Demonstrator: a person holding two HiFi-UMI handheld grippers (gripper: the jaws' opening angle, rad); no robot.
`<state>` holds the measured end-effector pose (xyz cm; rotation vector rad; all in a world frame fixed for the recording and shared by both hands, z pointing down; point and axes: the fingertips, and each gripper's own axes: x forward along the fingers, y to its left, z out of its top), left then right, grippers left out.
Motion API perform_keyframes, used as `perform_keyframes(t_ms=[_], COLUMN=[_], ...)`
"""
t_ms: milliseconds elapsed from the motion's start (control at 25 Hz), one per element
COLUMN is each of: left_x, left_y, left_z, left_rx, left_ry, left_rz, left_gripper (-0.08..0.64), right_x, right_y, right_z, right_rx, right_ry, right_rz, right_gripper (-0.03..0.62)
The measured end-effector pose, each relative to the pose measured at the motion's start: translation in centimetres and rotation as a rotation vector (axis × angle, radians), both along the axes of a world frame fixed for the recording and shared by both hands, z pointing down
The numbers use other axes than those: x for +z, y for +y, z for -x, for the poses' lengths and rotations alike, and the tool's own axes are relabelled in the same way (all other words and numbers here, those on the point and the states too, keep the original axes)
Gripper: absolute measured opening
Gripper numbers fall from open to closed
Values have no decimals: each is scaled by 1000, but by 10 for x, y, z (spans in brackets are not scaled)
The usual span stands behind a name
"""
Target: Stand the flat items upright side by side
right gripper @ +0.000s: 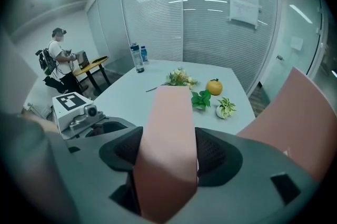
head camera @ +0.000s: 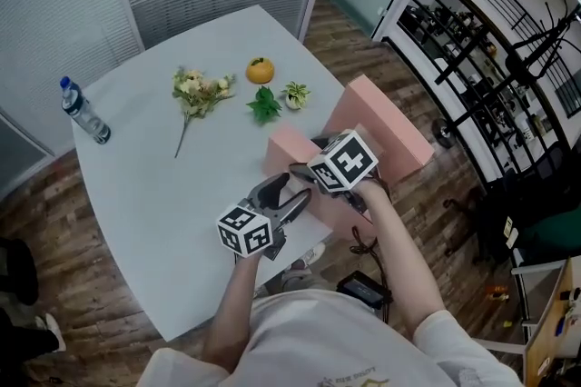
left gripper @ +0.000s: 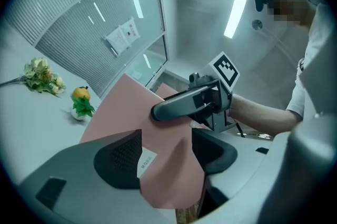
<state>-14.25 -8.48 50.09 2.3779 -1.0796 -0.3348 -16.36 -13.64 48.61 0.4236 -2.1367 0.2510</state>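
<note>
Two pink boards at the desk's [head camera: 163, 194] right edge: the far board [head camera: 386, 126], and the near board [head camera: 283, 153] clamped by the wide-set left tongs [left gripper: 166, 157] and right tongs [right gripper: 166, 157].

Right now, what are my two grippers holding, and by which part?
Both hold the nearer pink slab. The left gripper has its fingers clamped near the slab's lower corner, and the right gripper grips its top edge.

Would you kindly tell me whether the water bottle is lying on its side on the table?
No, in the right gripper view the water bottle stands upright on the table, cap on top.
</note>
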Motion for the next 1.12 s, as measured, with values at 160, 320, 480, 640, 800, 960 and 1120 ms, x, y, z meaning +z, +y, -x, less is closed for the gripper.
perform_keyframes(t_ms=[160,320,480,640,800,960,1120], left_x=[5,4,6,3,0,-7,-13], left_y=[-1,-3,-2,-2,-4,-3,-5], left_z=[-8,-7,-8,-5,1,4,7], left_rx=[15,8,6,-1,-26,-48,-71], left_ry=[26,38,42,82,112,134,142], left_rz=[15,15,16,1,-2,-26,-44], left_gripper=[290,290,290,290,290,289,276], right_x=[1,-3,-2,-9,-18,-27,-38], right_y=[3,3,6,5,4,7,6], right_z=[1,1,-2,-3,-2,-2,-2], right_rx=[-2,2,7,25,49,54,57], right_ry=[10,6,0,-34,-76,-108,-142], right_rz=[-21,-28,-34,-35,-48,-72,-105], right_gripper=[314,313,310,308,308,308,310])
